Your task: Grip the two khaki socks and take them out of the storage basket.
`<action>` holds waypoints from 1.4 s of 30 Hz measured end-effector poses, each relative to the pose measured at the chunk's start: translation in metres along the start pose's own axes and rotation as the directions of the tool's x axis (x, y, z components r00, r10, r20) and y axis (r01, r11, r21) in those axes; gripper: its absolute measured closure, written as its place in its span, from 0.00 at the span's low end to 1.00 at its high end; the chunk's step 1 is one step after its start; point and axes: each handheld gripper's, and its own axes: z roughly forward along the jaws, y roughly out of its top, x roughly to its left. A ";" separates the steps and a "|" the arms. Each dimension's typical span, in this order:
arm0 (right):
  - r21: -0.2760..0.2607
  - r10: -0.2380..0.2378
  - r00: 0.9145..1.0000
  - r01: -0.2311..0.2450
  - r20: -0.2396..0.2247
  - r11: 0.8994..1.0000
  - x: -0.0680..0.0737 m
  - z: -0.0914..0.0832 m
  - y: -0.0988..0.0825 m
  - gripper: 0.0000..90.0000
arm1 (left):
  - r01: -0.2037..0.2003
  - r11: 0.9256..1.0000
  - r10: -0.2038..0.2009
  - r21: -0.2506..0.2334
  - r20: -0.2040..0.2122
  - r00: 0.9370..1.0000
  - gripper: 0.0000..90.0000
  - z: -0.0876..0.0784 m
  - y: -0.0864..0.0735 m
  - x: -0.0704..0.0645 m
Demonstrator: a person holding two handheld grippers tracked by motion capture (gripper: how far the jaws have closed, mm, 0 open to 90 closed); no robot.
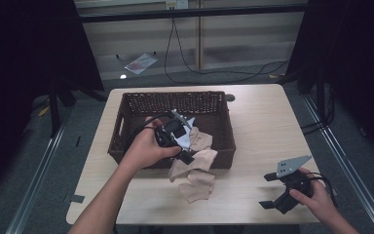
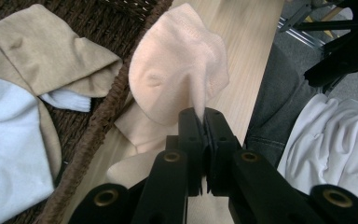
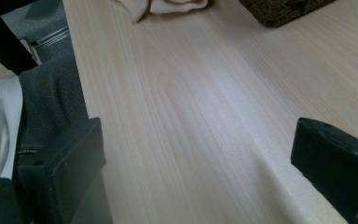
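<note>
A pale wooden surface (image 1: pixel 268 126) stands on a grey floor (image 1: pixel 87 105) in a dim room. Black cables (image 1: pixel 214 73) trail along the far wall, dark frames flank both sides, and a plastic wrapper (image 1: pixel 140 63) lies beyond.

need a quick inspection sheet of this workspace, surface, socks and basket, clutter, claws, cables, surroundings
surface: light wooden table, bare on its right half
job's things: dark wicker basket with beige and white socks inside; pale peach sock draped over the basket's front rim onto the table
clutter: nothing seen on the table
grippers: left claw shut on the pale peach sock; right claw open, at the table's front right corner, nothing between its jaws
cables: black cable across the floor behind the table
surroundings: grey floor, a plastic wrapper lying on it, dark frames at both sides
</note>
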 end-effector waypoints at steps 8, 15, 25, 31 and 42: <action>0.004 0.003 1.000 -0.003 0.002 1.000 0.000 0.000 0.000 0.03 | -0.014 1.000 0.014 -0.007 -0.002 1.000 0.96 0.009 -0.003 -0.002; 0.007 0.001 1.000 -0.001 0.005 1.000 -0.001 0.000 0.000 0.03 | -0.017 1.000 0.017 0.002 -0.008 1.000 0.96 0.020 -0.005 -0.002; 0.010 -0.001 1.000 0.001 0.006 1.000 -0.001 0.000 -0.001 0.03 | -0.023 1.000 0.023 -0.003 0.002 1.000 0.80 0.032 -0.008 -0.004; 0.010 -0.003 1.000 0.003 0.006 1.000 -0.001 0.000 0.000 0.03 | -0.023 1.000 0.023 0.006 0.007 1.000 0.57 0.035 -0.012 -0.004; 0.009 -0.005 1.000 0.005 0.004 1.000 0.000 0.002 0.000 0.03 | -0.045 0.998 0.044 -0.037 -0.016 0.999 0.28 0.036 -0.023 -0.004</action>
